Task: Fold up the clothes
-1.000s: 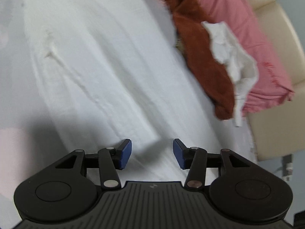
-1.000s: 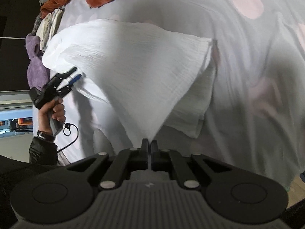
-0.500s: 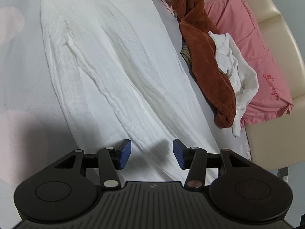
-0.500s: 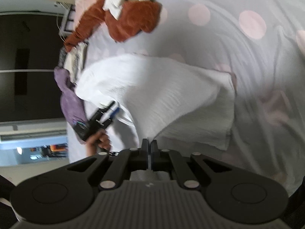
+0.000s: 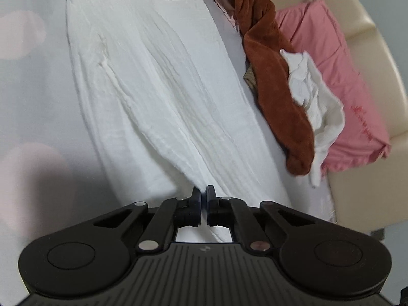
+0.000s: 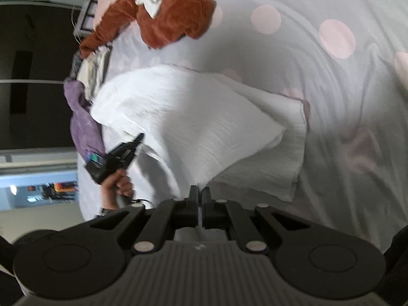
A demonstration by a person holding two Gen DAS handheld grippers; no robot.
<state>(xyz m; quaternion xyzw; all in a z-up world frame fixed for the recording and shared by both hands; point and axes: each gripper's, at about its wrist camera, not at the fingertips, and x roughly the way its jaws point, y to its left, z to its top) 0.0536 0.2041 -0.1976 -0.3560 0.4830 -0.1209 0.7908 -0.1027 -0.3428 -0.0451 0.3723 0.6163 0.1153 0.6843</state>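
White garment (image 5: 158,97) pinched by left tool (image 5: 203,193) and right tool (image 6: 199,193); rust towel (image 5: 278,81), pink pillow (image 5: 339,81) beside.

You're working over a bed with a grey sheet (image 6: 293,58) dotted with pale pink spots. At its head sits a cream padded headboard (image 5: 362,51) with a pink pillow (image 5: 339,97) leaning against it. Grey-blue wall (image 5: 397,20) shows past the headboard's edge. In the right wrist view, a dark panel or wardrobe front (image 6: 33,76) fills the left side, crossed by thin pale lines. Below it there's a pale band, then a bright blue-lit opening (image 6: 38,188) with small blurred items, too soft to identify. Light is even and diffuse, with soft shadows on the sheet.
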